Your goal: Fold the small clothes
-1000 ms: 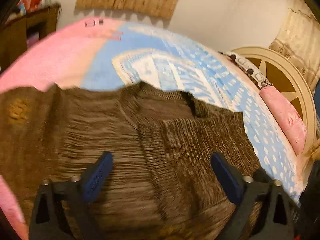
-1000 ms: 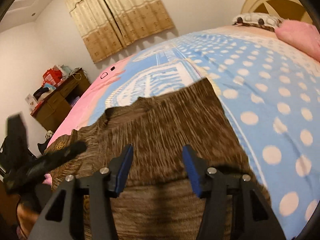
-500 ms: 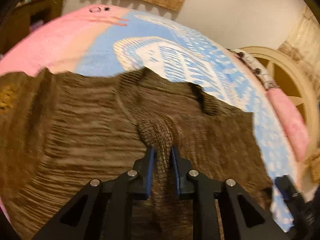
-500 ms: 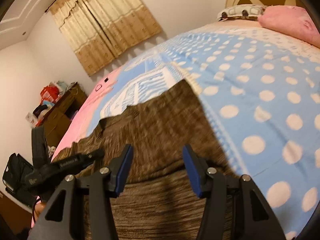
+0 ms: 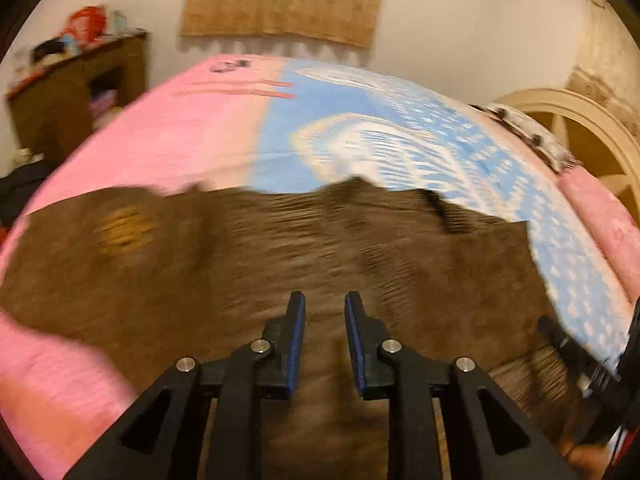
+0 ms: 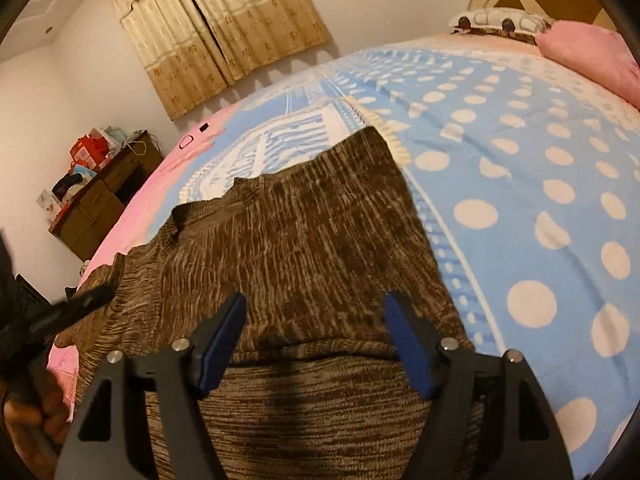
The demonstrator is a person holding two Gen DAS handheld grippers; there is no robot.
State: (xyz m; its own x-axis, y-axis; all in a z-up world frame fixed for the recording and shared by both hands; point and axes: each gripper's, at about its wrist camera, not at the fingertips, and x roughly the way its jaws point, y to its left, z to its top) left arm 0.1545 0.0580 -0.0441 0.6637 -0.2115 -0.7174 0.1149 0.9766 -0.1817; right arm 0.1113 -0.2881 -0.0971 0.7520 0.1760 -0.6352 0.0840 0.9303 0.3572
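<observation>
A brown knitted sweater (image 5: pixel 280 264) lies spread on the bed; it also shows in the right wrist view (image 6: pixel 304 248), with a folded layer edge near the fingers. My left gripper (image 5: pixel 324 316) hovers over the sweater's middle, its jaws a narrow gap apart with nothing clearly between them; the view is blurred. My right gripper (image 6: pixel 316 320) is open wide above the sweater's near part, empty. The left gripper shows at the left edge of the right wrist view (image 6: pixel 60 312).
The bed cover (image 6: pixel 520 184) is blue with white dots and pink toward the left (image 5: pixel 168 140). Pink pillow (image 6: pixel 588 56) and headboard (image 5: pixel 580 120) at the right. A wooden dresser (image 6: pixel 100 196) stands by the wall. Curtains (image 6: pixel 216 28) hang behind.
My left gripper closed on a sweater fold half a second ago; now it has let go, opened slightly and pulled back. My right gripper stayed open, shifting little.
</observation>
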